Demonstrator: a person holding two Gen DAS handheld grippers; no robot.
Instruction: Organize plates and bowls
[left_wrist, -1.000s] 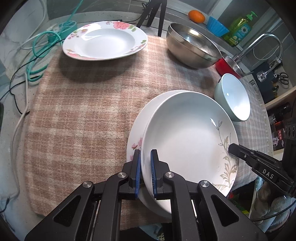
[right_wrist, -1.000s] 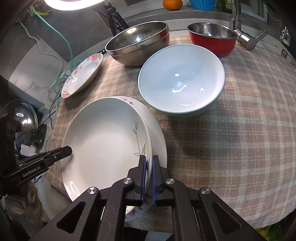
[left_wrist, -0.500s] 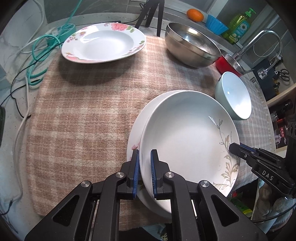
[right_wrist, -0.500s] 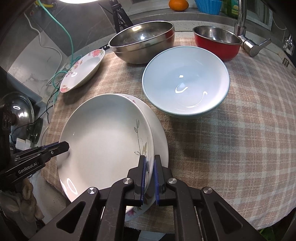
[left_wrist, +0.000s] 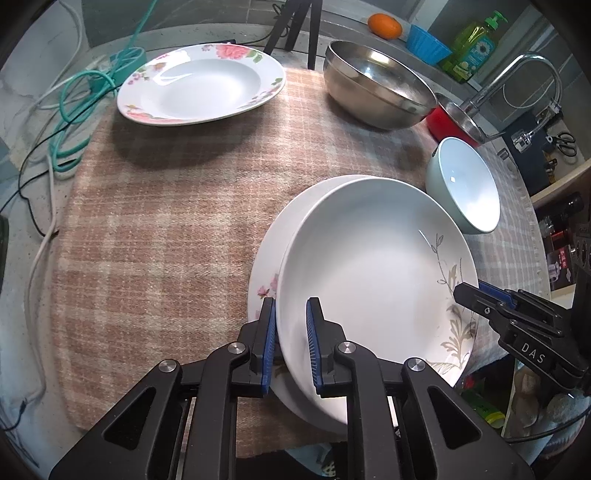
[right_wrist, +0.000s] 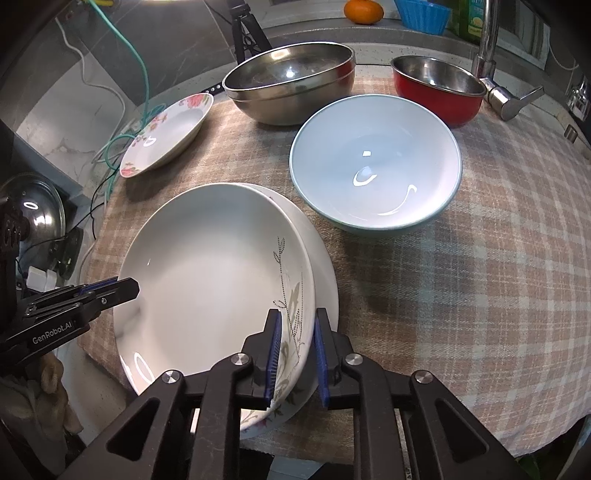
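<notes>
Your right gripper (right_wrist: 293, 354) straddles the near rim of the leaf-patterned plate (right_wrist: 207, 280), its jaws just opened, pads clear. That plate sits on a floral plate (right_wrist: 325, 280). Far right lies the pale blue bowl (right_wrist: 375, 166).

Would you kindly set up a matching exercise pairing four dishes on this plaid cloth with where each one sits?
Things:
1. leaf-patterned plate
2. rose-rimmed plate
3. pale blue bowl
4. red bowl

Places:
A. next to the faucet
B. far left corner of the cloth, alone
C. stacked on another plate at the near edge
D. middle of the cloth, in front of the steel bowl

Pairs: 1-C, 2-B, 3-D, 4-A
</notes>
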